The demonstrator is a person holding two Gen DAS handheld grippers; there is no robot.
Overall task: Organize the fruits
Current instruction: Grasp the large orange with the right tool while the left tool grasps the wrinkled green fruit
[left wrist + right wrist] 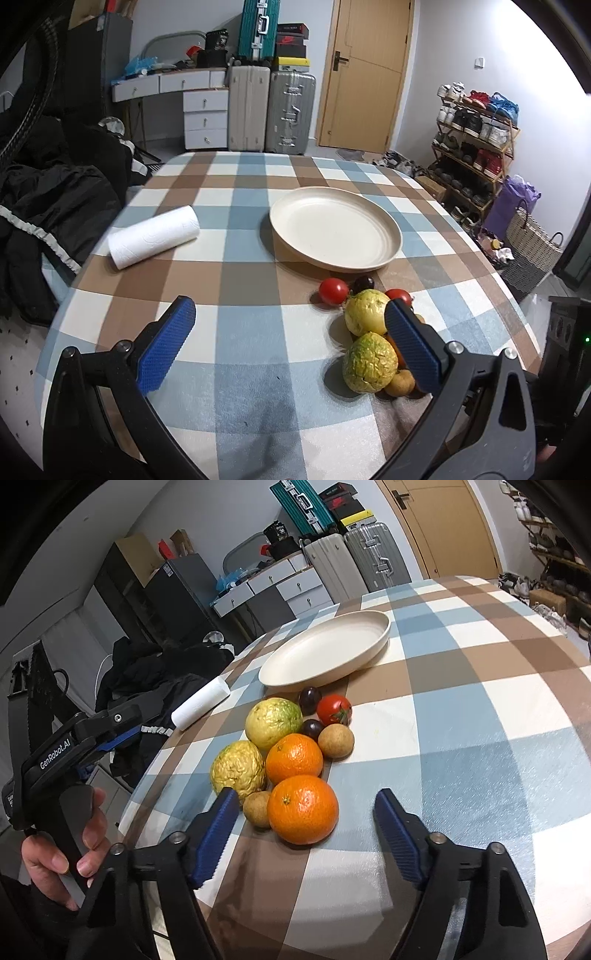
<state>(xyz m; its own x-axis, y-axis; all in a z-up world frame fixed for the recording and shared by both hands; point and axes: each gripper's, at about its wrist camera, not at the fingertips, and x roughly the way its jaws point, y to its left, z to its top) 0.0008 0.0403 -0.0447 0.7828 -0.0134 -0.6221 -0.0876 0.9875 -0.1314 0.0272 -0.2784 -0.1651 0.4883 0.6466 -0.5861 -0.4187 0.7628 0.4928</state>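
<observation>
A cream plate (369,258) (373,642) sits empty on the checked table. In front of it lies a cluster of fruit: two yellow-green guavas (367,362) (238,768), two oranges (303,808), red tomatoes (333,290) (334,709), dark plums (309,699) and small brown fruits (336,740). My left gripper (290,314) is open and empty, left of the cluster, its right finger beside the guavas. My right gripper (306,805) is open and empty, its fingers on either side of the near orange. The left gripper also shows in the right wrist view (110,734), held by a hand.
A white paper towel roll (153,236) (201,703) lies on the table's left side. Black clothing (48,206) is piled beyond the left edge. Suitcases, drawers, a door and a shoe rack (476,147) stand behind the table.
</observation>
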